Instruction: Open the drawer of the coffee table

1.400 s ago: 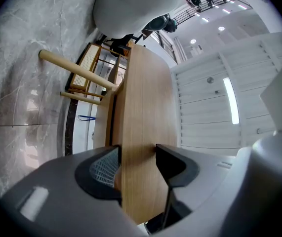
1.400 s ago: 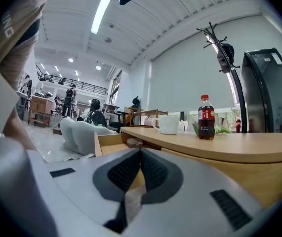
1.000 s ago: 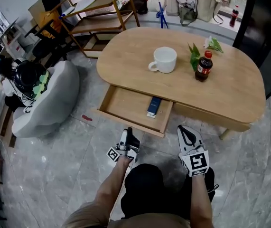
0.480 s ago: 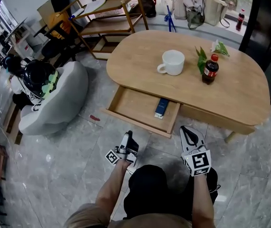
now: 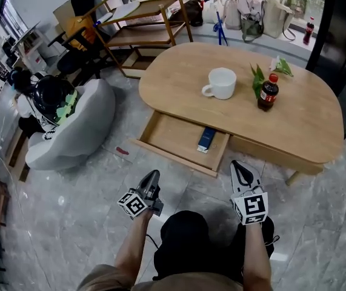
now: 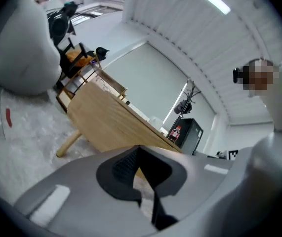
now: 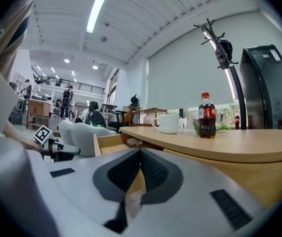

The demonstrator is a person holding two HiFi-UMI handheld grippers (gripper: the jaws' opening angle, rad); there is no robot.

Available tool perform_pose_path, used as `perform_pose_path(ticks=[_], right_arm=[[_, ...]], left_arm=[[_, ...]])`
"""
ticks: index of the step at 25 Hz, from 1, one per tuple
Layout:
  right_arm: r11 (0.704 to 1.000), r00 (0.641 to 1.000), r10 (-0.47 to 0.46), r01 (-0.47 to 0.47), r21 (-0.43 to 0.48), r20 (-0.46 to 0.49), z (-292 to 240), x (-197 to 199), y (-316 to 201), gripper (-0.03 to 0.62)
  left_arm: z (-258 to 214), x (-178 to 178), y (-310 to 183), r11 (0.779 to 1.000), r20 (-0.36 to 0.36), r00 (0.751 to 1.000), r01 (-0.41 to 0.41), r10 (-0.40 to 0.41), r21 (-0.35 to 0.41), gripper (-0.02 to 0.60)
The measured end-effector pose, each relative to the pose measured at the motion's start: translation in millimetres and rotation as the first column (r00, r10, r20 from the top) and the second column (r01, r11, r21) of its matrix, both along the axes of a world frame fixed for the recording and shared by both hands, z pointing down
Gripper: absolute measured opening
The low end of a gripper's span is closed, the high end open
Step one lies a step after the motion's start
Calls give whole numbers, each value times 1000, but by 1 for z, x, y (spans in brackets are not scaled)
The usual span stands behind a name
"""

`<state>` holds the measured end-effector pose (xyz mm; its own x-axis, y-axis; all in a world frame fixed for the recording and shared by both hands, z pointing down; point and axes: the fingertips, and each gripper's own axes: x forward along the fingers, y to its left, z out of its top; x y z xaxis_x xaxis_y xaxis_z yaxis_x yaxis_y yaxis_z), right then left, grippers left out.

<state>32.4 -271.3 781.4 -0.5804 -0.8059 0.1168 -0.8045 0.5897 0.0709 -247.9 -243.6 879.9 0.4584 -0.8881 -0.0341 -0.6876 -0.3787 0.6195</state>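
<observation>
The oval wooden coffee table (image 5: pixel 306 132) has its drawer (image 5: pixel 173 132) pulled out toward me, with a small blue box (image 5: pixel 206 139) lying inside. My left gripper (image 5: pixel 153 176) hovers over the floor, left of and short of the drawer front, rolled onto its side. Its jaws are shut with nothing between them (image 6: pixel 140 151). My right gripper (image 5: pixel 238 165) sits just in front of the table edge, right of the drawer, also shut and empty (image 7: pixel 141 153). In the right gripper view the open drawer (image 7: pixel 107 143) shows under the tabletop (image 7: pixel 220 141).
A white mug (image 5: pixel 221 82), a cola bottle (image 5: pixel 268 91) and green leaves (image 5: pixel 257 74) stand on the table. A grey beanbag (image 5: pixel 76 129) with a black helmet (image 5: pixel 48 96) lies to the left. A wooden shelf cart (image 5: pixel 142 17) and bags (image 5: pixel 251 8) are behind.
My left gripper has rolled over, lifted and shifted left, away from the drawer front, and its jaws have closed. The right gripper has stayed where it was.
</observation>
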Motion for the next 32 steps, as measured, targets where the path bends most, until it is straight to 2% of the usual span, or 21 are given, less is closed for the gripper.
perform_pose_path(ticks=[2,3,6,12,14,17,22,29,32], right_arm=[[1000,1000,21,-20,-3,13,-4,5,-3,5],[1000,999,30,-30,-9,22,-5,7,-4,5],[999,997,49,-48,-17,53,-13,14,-6,5],[997,994,74,-74,-5,83,-34,21,-12,5],[997,993,76,-76,2,87,-40,19,-13,5],[997,994,68,-69,16,83,-48,13,-13,5],[996,994,72,-76,40,76,-50,11,-14,5],[997,994,66,-69,30,88,-45,15,-21,5],[998,994,62,-64,20,86,-41,13,-26,5]], left_arm=[[-20,0,0,999,154,987,32,-35,21,6],[-30,3,0,999,234,971,38,-43,26,6],[-62,27,-1,1000,429,903,-1,-11,27,6],[-137,99,-18,988,612,791,-99,4,122,6],[-153,121,-22,985,649,761,-103,-10,136,6],[-165,143,-28,983,673,737,-73,-59,166,6],[-163,155,-38,982,670,740,-86,-52,171,6],[-150,152,-49,986,692,721,-81,-44,147,6],[-147,150,-54,986,707,705,-78,-49,146,6]])
